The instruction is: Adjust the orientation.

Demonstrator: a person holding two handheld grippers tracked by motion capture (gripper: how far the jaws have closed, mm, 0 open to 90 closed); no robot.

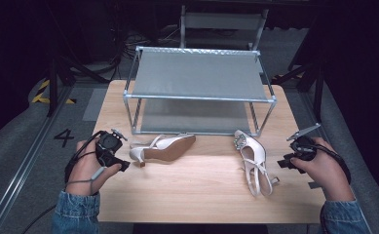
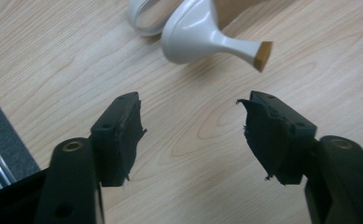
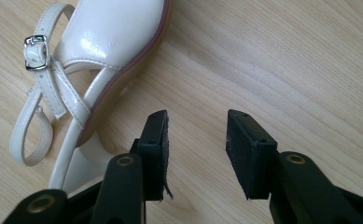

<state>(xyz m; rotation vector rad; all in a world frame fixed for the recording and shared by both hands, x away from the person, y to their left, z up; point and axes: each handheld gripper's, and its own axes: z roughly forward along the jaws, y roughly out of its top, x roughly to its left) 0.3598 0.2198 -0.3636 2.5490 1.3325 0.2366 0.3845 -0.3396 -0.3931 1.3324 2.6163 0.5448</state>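
At the left of the high view, my left hand-held gripper (image 1: 121,163) hovers just off the heel end of the shoe lying on its side (image 1: 161,148). That shoe's long axis runs nearly level across the frame, heel at the left, toe pointing right toward the middle of the surface (image 1: 201,185). Seen from the left gripper view, the tapered heel (image 2: 237,45) sits in the upper middle, ahead of my left hand-held gripper (image 2: 191,126) and apart from it; its tan tip points to the upper right. My jaws there stand well parted with bare wood between them, holding nothing and touching nothing.

Behind both shoes stands the metal shoe rack (image 1: 199,73), its fabric shelves bare.

Toward the right of the high view, the upright shoe (image 1: 254,161) runs from its jewelled toe at the top down to its strap at the lower right. My right hand-held gripper (image 1: 285,163) is just to the right of its heel end, so each shoe has its own hand nearest. From the right gripper view, that shoe's strap and buckle (image 3: 34,51) lie at the upper left, beside my right hand-held gripper (image 3: 195,140), whose jaws are released and moderately apart over bare wood, gripping nothing.
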